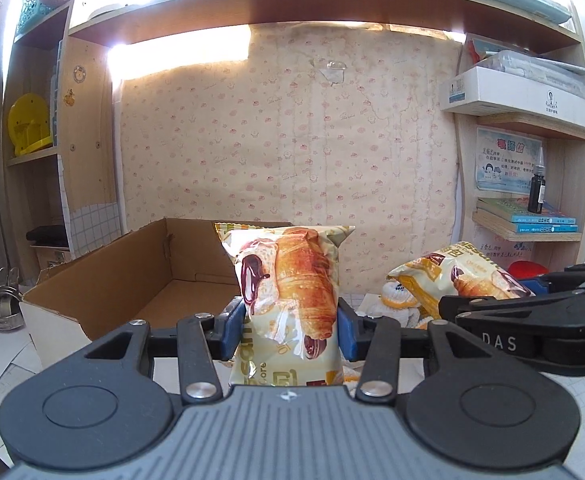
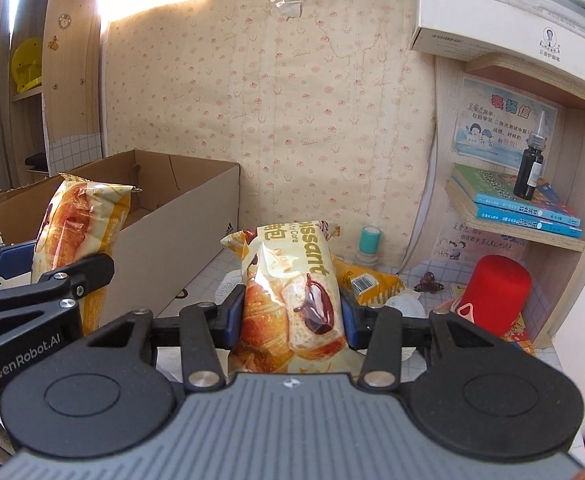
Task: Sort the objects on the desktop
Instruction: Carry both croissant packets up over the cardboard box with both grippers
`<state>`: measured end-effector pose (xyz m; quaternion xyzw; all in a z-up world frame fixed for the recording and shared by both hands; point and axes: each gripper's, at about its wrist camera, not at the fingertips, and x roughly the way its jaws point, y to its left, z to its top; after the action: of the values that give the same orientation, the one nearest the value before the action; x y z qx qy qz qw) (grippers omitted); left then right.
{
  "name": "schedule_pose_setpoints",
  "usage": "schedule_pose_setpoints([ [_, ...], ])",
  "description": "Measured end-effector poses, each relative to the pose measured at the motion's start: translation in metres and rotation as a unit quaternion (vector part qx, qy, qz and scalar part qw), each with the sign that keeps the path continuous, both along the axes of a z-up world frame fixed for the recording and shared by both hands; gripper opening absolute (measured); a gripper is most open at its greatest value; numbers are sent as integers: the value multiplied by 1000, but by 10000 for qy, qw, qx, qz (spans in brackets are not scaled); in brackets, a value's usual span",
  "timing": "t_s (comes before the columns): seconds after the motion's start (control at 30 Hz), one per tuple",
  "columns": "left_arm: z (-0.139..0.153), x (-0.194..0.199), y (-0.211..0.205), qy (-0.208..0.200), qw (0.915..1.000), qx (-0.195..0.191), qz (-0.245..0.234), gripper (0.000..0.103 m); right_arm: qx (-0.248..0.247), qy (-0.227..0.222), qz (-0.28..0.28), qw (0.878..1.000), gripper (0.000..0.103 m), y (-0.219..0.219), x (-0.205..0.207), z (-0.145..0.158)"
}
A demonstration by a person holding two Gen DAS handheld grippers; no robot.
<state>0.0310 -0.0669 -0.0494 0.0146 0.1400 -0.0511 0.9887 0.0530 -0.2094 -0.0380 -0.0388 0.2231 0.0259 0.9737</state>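
My left jaws [image 1: 291, 326] clamped one croissant pack [image 1: 288, 300] upright, cardboard box [image 1: 132, 276] just ahead-left, prob. its destination. Right jaws [image 2: 292, 320] gripped a 2nd pack [image 2: 292, 292] above the counter [image 2: 432, 276], lifted clear for carrying.

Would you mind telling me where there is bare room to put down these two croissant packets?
The cardboard box shows a bare floor between its walls. Desk tiles between box and teal bottle are free. Crowded: around the yellow packet and red cup.
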Motion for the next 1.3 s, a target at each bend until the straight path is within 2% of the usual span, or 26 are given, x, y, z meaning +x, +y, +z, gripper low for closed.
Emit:
schedule_pose_setpoints([
  [0.27, 22, -9, 10, -191, 9998, -53, 46, 49, -37, -241, 142, 9996, 45, 12, -7, 20],
  [0.73, 40, -10, 50, -378, 9980, -140, 481, 49, -76, -531, 608, 9967, 46, 59, -3, 46],
  [1.3, 32, 11, 107, -190, 9945, -75, 1031, 49, -115, -439, 1035, 9936, 46, 114, 33, 46],
])
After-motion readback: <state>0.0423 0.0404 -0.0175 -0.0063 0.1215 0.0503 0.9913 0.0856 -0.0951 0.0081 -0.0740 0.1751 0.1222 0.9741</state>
